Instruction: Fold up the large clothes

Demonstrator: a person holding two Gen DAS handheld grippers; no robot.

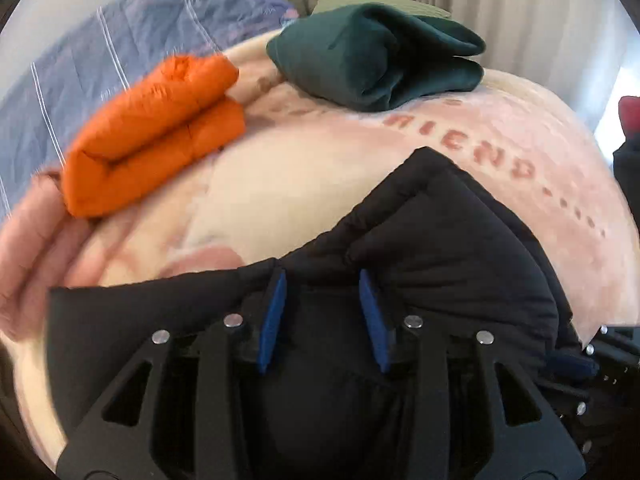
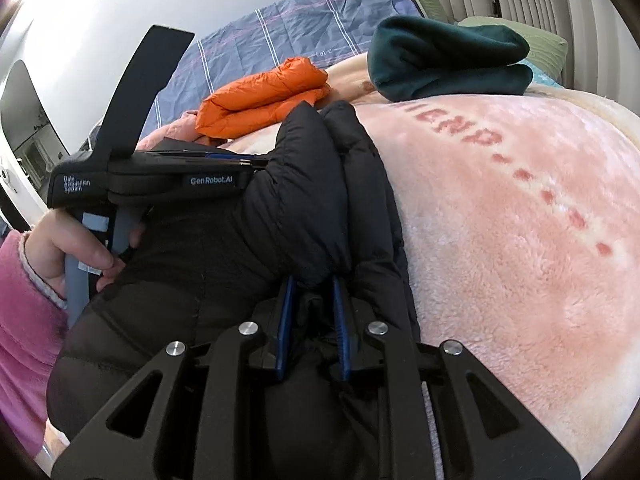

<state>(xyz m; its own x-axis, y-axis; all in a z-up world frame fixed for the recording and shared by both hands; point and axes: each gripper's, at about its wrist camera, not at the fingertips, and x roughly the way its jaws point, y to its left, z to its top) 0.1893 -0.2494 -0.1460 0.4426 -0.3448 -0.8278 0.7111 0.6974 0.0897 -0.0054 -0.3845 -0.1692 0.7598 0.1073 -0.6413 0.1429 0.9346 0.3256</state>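
Pinching the black jacket (image 2: 304,208) in both the left gripper (image 1: 323,280) and right gripper (image 2: 314,284), I fear the slippery padding slides out mid-fold.

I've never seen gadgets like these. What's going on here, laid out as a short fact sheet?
Setting: a bed covered by a pink fleece blanket with red lettering
Being handled: a black puffer jacket, bunched up
Left gripper: closed on a fold of the jacket
Right gripper: closed on another fold of the jacket
Already folded: an orange jacket and a dark green garment, lying apart farther back on the bed
Behind: a blue striped sheet and pale curtains
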